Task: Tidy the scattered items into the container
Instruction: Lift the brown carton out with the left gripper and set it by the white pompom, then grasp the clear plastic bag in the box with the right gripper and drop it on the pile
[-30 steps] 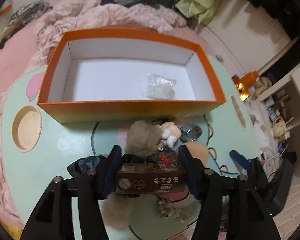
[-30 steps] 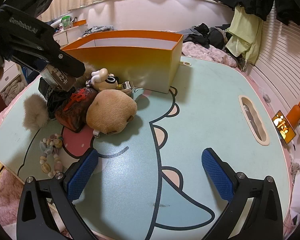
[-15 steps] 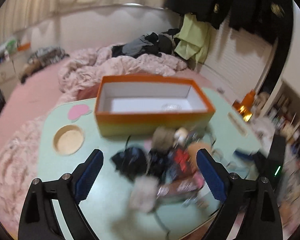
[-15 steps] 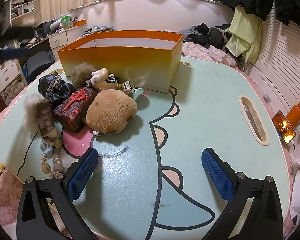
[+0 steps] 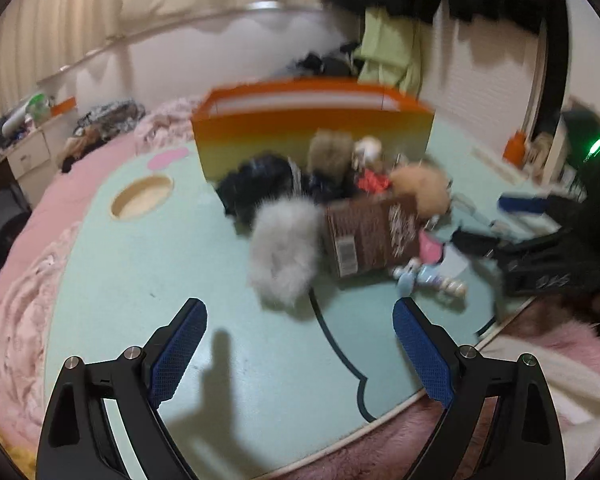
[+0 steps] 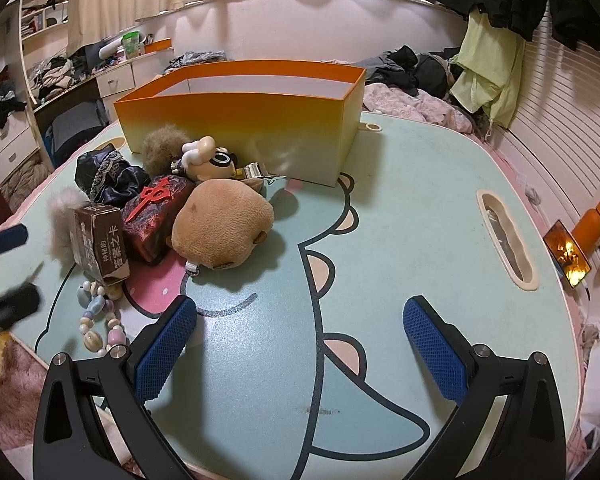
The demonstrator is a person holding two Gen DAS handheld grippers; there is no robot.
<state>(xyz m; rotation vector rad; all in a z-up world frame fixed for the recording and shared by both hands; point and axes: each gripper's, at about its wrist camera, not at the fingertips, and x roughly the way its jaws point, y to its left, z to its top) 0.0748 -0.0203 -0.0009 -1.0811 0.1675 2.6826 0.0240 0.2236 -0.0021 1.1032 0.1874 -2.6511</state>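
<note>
Container: orange box (image 6: 240, 120) at back of mint table (image 6: 400, 240), open-topped.
Clutter: brown carton (image 6: 100, 242), tan plush (image 6: 222, 230), bead string (image 6: 100, 316) heaped just in front of box.
Left gripper (image 5: 300, 364): spread wide, empty, short of carton.
Right gripper (image 6: 300, 356): spread, empty, over bare table.
Risk: carton propped on heap; off-centre pinch likely to topple it or snag beads.

Plush toy (image 6: 222, 230), cardboard box (image 6: 244, 128)

The left gripper (image 5: 300, 364), which gripped the brown carton (image 6: 100, 242) a second ago, now gapes empty, the carton lying against the grey pompom (image 5: 284, 254).
</note>
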